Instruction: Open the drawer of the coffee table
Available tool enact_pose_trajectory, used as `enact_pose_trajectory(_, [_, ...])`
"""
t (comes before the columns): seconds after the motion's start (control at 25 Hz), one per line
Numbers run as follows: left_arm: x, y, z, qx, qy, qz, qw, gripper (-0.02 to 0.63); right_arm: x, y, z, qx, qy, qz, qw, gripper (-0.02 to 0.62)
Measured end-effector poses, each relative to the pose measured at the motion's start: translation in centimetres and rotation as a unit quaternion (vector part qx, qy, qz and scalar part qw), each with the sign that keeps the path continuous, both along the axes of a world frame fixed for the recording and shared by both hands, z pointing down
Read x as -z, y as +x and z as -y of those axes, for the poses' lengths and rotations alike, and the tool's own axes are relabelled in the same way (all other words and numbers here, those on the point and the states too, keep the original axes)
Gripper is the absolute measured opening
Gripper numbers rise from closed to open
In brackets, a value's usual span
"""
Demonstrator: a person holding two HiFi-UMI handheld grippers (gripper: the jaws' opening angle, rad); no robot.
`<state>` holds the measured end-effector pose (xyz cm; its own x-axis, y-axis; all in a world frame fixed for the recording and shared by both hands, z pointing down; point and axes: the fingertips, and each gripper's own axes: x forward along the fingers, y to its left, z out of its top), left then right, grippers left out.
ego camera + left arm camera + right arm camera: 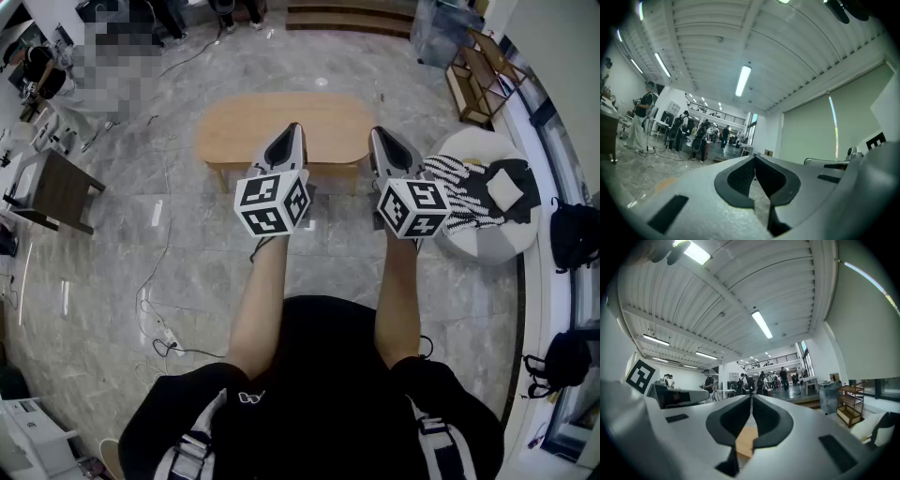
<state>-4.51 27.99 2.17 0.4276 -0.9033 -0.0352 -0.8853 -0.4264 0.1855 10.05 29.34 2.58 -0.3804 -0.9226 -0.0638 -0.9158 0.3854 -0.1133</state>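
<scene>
Your left forearm reaches straight ahead and holds the left gripper level, its jaws pressed together on nothing. Beside it, your right gripper sits the same way: level, jaws closed, empty. Below you spreads a grey marble floor, with a dark chair at the left, a striped beanbag at the right and a wooden shelf beyond it. The coffee table stands ahead of and below both gripper tips, and you cannot make out its drawer.
</scene>
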Motion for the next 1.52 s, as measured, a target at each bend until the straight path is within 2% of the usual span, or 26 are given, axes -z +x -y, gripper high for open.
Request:
enact_pose_trajectory(0.24, [0.0, 0.4, 0.2, -0.005, -0.002, 0.002, 1.0, 0.009, 0.4, 0.8, 0.2, -0.009, 0.008, 0.023, 1.0, 0.02])
enact_pose_trajectory(1.0, [-0.4, -0.4, -0.5, 0.01, -0.006, -0.006, 0.9999, 0.009, -0.1, 0.2, -0.1, 0.016, -0.003, 0.024, 1.0, 0.02])
enact_pose_trajectory(1.52, [-0.1, 0.6, 1.3, 0.007, 0.008, -0.004, 0.9999, 0.009, -0.2, 1.8, 1.4, 0.012, 0.001, 0.025, 1.0, 0.02])
